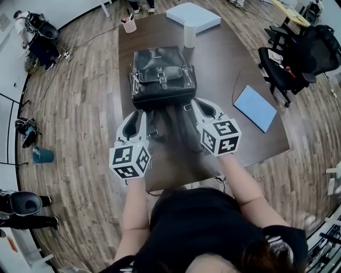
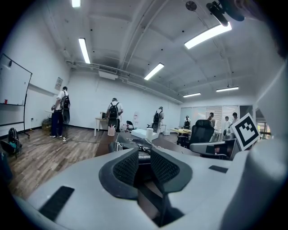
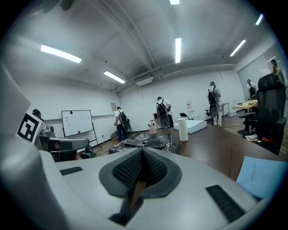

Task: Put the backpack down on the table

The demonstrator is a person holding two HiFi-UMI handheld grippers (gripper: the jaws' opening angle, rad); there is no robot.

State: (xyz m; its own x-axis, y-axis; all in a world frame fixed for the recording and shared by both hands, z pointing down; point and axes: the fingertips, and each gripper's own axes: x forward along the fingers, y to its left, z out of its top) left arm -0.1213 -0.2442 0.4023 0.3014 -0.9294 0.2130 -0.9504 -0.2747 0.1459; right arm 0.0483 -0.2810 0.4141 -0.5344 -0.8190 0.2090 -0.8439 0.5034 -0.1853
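A black leather backpack lies flat on the dark brown table, flap and buckles up, its straps trailing toward me. My left gripper is at the bag's near left corner. Its pads stand almost together with a dark strip of strap between them. My right gripper is at the near right corner by a strap buckle, and its pads meet at the tips with nothing that I can make out between them. Both gripper views show the backpack just beyond the jaws.
Past the bag stand a white cylinder, a flat white box and a pen cup. A blue sheet lies at the table's right. Black office chairs stand to the right. Several people stand far across the room.
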